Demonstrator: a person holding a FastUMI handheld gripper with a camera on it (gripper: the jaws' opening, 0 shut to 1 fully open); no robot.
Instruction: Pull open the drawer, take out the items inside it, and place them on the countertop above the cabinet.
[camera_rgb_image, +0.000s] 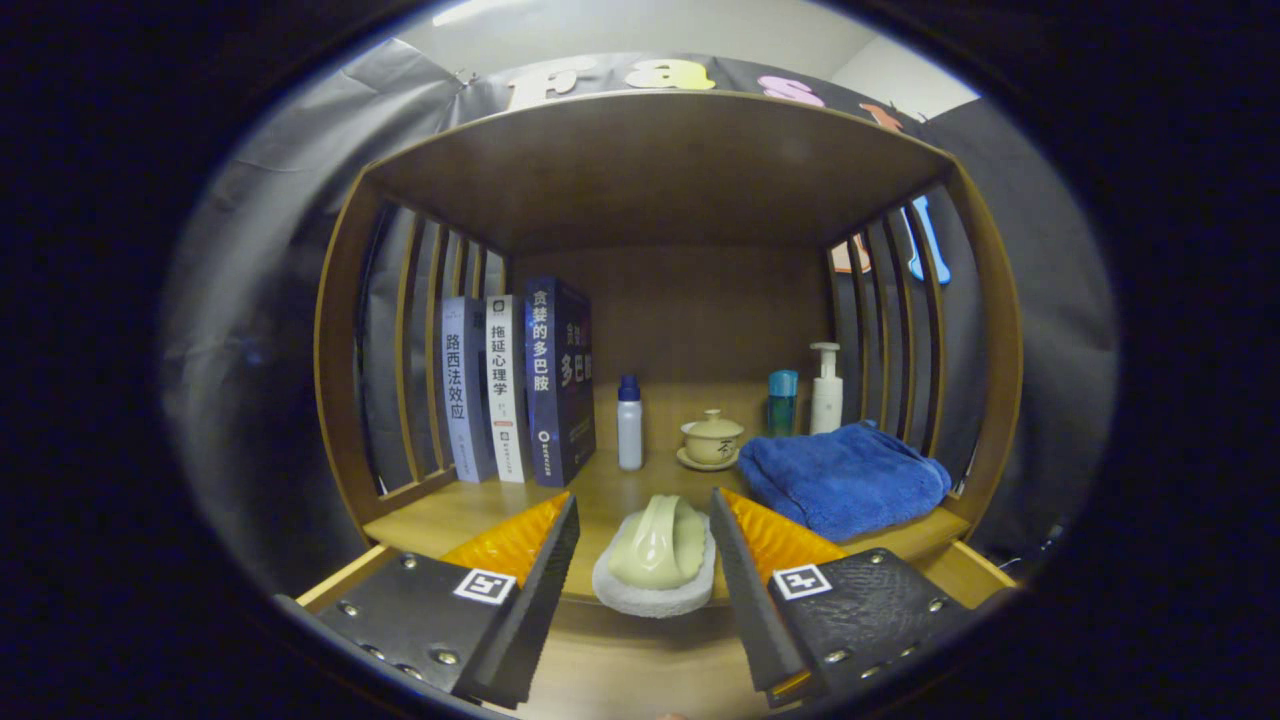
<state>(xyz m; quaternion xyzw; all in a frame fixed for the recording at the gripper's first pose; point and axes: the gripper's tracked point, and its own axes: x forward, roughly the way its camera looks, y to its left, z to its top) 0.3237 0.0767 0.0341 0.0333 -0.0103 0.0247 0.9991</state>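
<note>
A pale green scrubber with a white sponge base (655, 550) lies at the front edge of the wooden countertop (470, 510), its near end slightly over the edge. My gripper (643, 497) is open, one finger on each side of the scrubber. A thin gap shows on the left side, and the right finger is very close to it. Below the fingers is the pulled-out drawer (620, 670), whose wooden side rails (340, 580) show to the left and right. The fingers hide most of the drawer's inside.
Three upright books (520, 385) stand at the back left of the shelf. Behind the scrubber are a white bottle with a blue cap (629, 425), a lidded teacup on a saucer (711, 440), a teal bottle (782, 400) and a white pump bottle (826, 390). A folded blue towel (845, 475) lies on the right.
</note>
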